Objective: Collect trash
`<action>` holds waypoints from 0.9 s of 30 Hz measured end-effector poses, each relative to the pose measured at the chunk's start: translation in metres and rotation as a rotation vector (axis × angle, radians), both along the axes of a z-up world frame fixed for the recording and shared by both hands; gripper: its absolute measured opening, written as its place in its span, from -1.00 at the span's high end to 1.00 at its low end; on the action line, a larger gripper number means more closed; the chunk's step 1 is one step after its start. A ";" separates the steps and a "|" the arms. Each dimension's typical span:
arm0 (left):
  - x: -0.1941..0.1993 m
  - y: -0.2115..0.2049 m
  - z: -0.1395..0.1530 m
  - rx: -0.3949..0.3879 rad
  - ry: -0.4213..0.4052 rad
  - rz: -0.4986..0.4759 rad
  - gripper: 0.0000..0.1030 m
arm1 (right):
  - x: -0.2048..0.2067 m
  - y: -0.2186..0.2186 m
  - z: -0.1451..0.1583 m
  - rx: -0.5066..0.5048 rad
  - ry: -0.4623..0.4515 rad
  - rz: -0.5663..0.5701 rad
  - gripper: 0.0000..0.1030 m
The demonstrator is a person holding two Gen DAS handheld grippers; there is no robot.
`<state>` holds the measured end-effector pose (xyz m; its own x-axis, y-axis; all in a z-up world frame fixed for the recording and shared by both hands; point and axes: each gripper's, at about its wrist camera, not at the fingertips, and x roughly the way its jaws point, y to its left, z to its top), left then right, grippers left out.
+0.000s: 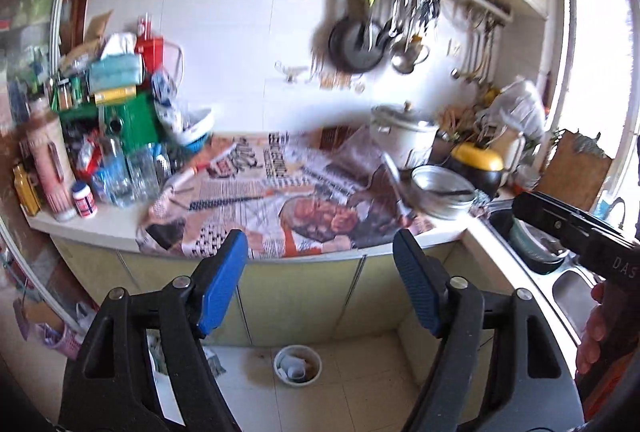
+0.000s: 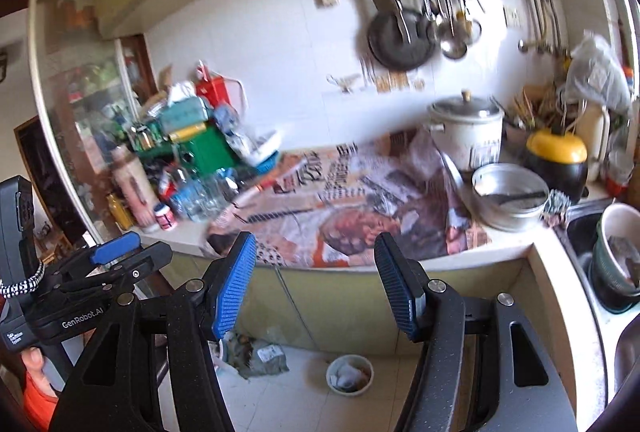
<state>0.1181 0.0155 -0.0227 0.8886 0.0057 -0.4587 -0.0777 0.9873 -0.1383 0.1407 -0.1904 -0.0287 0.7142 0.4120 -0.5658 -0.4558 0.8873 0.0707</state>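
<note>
Both grippers hang in front of the kitchen counter (image 1: 448, 236), each with blue-padded jaws spread wide and holding nothing: the left gripper (image 1: 320, 272) and the right gripper (image 2: 316, 280). Trash sits in a small white bin (image 1: 297, 365) on the floor below the cabinets, with crumpled wrappers (image 2: 260, 356) lying just beside it. Newspaper (image 1: 288, 192) covers the countertop.

Small white trash bin (image 1: 297, 366) (image 2: 349, 375) upright on tiled floor, below the cabinet fronts, holding crumpled paper scraps. Rumpled grey-green plastic wrapper (image 2: 260, 354) lies flat on floor just left.
</note>
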 end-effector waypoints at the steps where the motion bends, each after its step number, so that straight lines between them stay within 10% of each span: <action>1: -0.014 -0.001 0.009 0.008 -0.019 -0.005 -0.63 | -0.011 0.003 0.008 0.004 -0.015 0.004 -0.13; 13: -0.132 0.023 0.037 0.044 -0.055 0.003 -0.99 | -0.110 0.030 0.034 -0.045 -0.126 -0.019 -0.91; 27: -0.161 0.034 0.037 0.037 -0.080 -0.018 -0.99 | -0.140 0.036 0.035 -0.054 -0.113 -0.045 -0.93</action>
<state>-0.0427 0.0492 0.0141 0.9225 0.0048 -0.3859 -0.0497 0.9931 -0.1064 0.0003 -0.1545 0.0061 0.7921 0.3487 -0.5010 -0.4174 0.9083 -0.0277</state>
